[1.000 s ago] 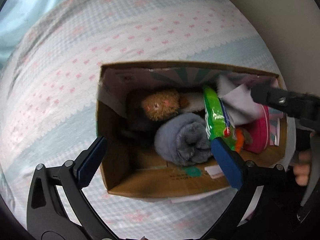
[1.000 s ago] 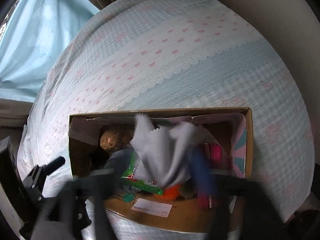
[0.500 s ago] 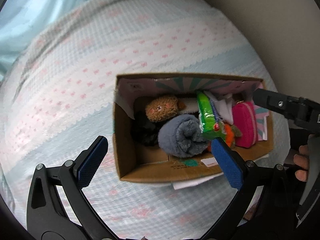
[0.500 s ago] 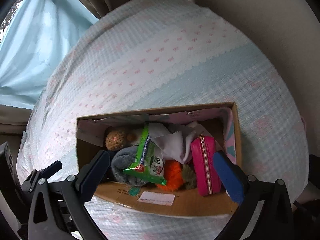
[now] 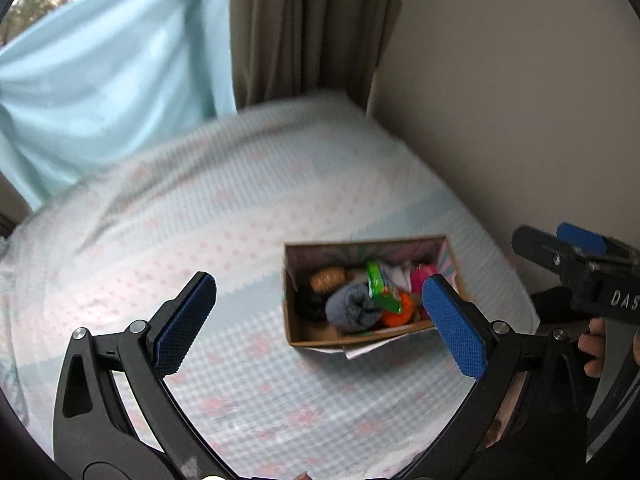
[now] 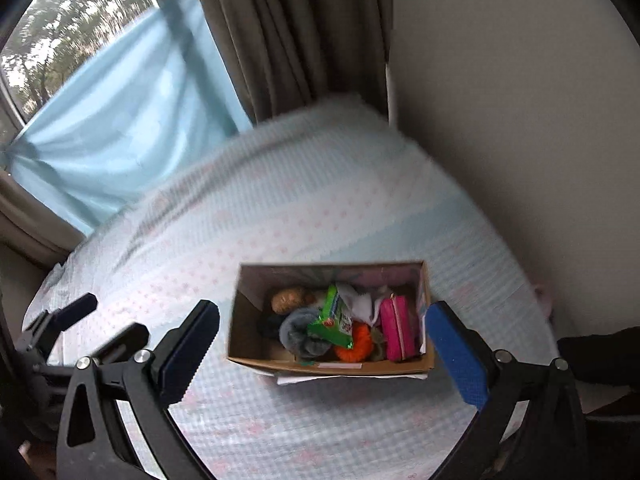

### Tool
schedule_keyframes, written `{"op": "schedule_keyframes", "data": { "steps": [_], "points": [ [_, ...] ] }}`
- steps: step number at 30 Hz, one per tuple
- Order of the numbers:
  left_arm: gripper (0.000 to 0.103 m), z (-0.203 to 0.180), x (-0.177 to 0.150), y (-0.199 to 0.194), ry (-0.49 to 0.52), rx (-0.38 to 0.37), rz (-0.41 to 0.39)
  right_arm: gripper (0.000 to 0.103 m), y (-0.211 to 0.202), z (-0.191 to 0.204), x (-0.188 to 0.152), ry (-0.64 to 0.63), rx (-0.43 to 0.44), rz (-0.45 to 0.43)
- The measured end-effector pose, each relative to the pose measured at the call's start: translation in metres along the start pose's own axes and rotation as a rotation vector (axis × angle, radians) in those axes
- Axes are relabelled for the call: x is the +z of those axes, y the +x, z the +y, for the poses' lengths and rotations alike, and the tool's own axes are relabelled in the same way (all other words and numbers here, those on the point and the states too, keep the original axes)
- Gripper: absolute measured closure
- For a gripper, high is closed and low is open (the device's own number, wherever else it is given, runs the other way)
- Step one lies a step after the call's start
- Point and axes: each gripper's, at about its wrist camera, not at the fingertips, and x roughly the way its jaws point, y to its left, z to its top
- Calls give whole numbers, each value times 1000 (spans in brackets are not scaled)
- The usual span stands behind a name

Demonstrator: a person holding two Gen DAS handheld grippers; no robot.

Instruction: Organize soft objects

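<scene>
A cardboard box (image 5: 312, 336) (image 6: 248, 344) stands on the bed. It holds a brown plush (image 6: 289, 299), a rolled grey towel (image 6: 298, 334), a green packet (image 6: 334, 318), an orange fuzzy thing (image 6: 357, 344), a white cloth (image 6: 360, 304) and a pink pouch (image 6: 397, 332). My left gripper (image 5: 320, 322) is open and empty, held well back above the bed. My right gripper (image 6: 322, 348) is open and empty, also pulled back from the box. The right gripper also shows at the right edge of the left wrist view (image 5: 576, 256).
The bed has a pale blue and pink patterned cover (image 6: 304, 208). A beige wall (image 6: 500, 100) runs along its right side. Brown curtains (image 6: 288, 40) and a light blue curtain (image 6: 120, 108) hang behind the bed. A paper slip (image 6: 304, 378) sticks out under the box.
The white cloth left the right gripper and now lies in the box. Both grippers have drawn back and up, so the box looks smaller and the curtains and wall show.
</scene>
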Motion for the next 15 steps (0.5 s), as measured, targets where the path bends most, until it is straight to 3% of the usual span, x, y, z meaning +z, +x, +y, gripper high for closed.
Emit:
{"op": "schedule_keyframes", "data": {
  "steps": [6,15],
  "points": [
    [0,23,-12,-93,3,22,-177,0,-82,38,-21,-35,-35,-176],
    [0,36,-46,-179,21,73,-351,0,-152,74,-63,-56,-74,-336]
  ]
}}
